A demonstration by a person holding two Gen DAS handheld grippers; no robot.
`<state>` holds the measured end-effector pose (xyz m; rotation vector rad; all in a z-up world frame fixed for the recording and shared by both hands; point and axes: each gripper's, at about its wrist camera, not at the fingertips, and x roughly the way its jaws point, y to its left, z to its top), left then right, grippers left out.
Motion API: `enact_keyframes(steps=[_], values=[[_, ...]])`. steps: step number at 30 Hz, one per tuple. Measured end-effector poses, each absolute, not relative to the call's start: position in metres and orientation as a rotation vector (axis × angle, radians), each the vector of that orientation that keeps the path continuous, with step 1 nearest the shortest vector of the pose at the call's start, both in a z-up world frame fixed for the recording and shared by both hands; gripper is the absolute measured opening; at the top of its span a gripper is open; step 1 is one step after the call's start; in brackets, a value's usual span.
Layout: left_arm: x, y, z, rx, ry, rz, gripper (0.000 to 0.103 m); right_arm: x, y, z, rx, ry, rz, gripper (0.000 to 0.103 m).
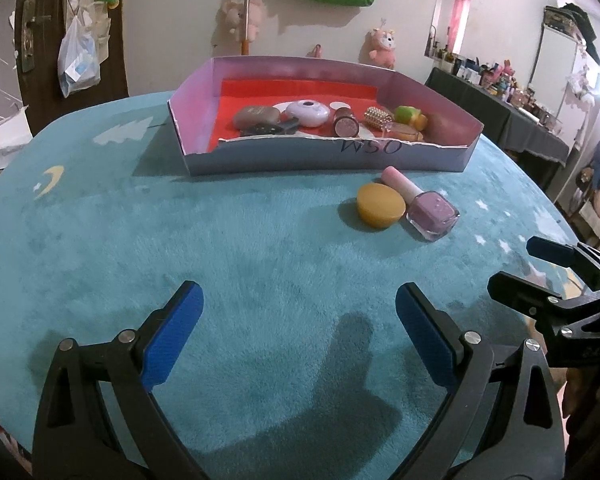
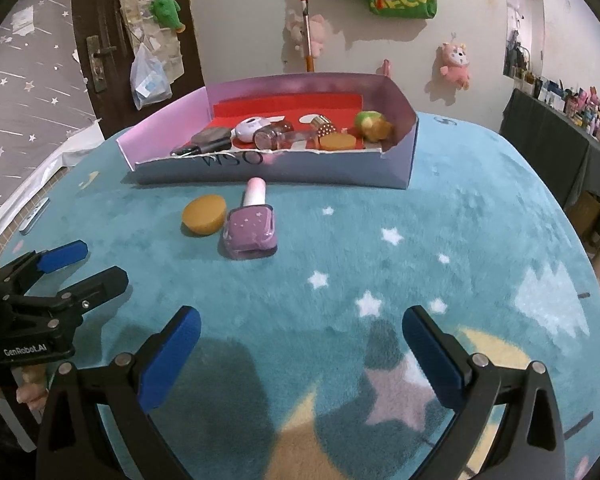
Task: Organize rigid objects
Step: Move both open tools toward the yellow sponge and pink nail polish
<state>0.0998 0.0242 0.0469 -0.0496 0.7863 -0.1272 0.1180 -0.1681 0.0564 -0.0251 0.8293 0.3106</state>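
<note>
Grippers come first: the left gripper [image 1: 299,322] and the right gripper [image 2: 301,344] both hover empty over the teal table [image 1: 180,240], jaws spread wide. Farther off at 1 o'clock in the left view, a nail polish bottle [image 1: 430,210] lies touching a yellow disc [image 1: 381,204], just short of the box [image 1: 328,156]. Collection looks nearly done; next, one gripper must straddle either piece. Box contents overlap, hard to identify.

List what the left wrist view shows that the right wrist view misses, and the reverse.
Only the left wrist view: a tall mirror above the cluttered dark counter. Only the right wrist view: the person's fingers under the left gripper, and a white remote at the table edge. Both: the box, the yellow lid beside the nail polish bottle, and both open grippers, with the right gripper empty.
</note>
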Motion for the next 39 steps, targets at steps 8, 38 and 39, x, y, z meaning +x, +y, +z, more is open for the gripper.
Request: enact_keyframes(steps=[8, 38, 39], values=[[0.1, 0.023, 0.047, -0.045, 0.793, -0.13, 0.098, 0.122, -0.172, 0.052, -0.006, 0.845, 0.303, 0.103], [0.119, 0.038, 0.051, -0.061, 0.843, -0.159, 0.098, 0.148, -0.159, 0.057, -0.001, 0.862, 0.325, 0.103], [0.122, 0.04, 0.052, -0.06, 0.85, -0.163, 0.098, 0.153, -0.157, 0.058, -0.001, 0.868, 0.331, 0.103]])
